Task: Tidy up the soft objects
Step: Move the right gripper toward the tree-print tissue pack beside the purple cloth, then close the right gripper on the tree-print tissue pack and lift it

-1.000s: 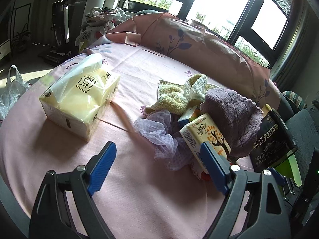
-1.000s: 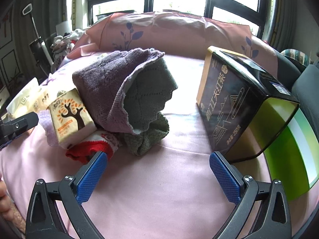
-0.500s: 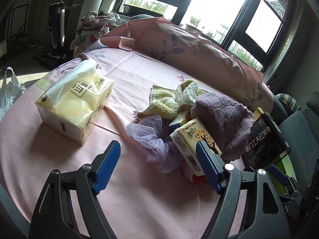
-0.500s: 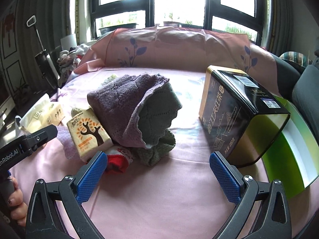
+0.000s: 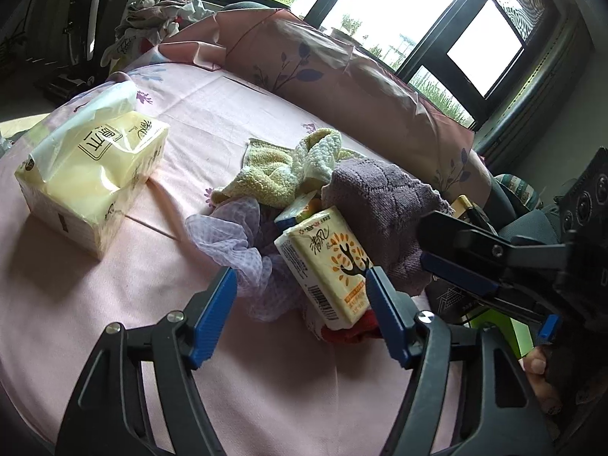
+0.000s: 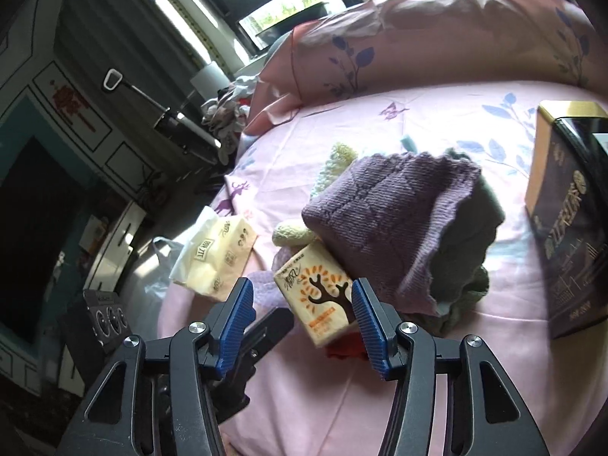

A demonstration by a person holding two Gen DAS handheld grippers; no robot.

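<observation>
A heap of soft things lies on the pink bed sheet [image 5: 95, 304]: a purple knitted cloth [image 5: 380, 205] over a grey-green cloth [image 6: 467, 250], a yellow-green towel [image 5: 281, 167], a lilac mesh cloth [image 5: 235, 243], something red [image 5: 353, 332] underneath. A small tissue pack with a tree print [image 5: 326, 262] leans on the heap. My left gripper [image 5: 300, 304] is open and empty just short of that pack. My right gripper [image 6: 300, 315] is open and empty, its jaws on either side of the tree-print pack [image 6: 315, 296], not touching it.
A large yellow tissue pack [image 5: 91, 171] lies apart at the left. A dark tea tin [image 6: 566, 228] stands at the right of the heap. A long pink pillow [image 5: 342, 72] runs along the far side under the windows. Clothes are piled beyond the bed's far left [image 5: 152, 19].
My right gripper has swung left from facing the tin and cloths to face the tree-print pack, with its jaws narrower. My left gripper has come closer to the heap.
</observation>
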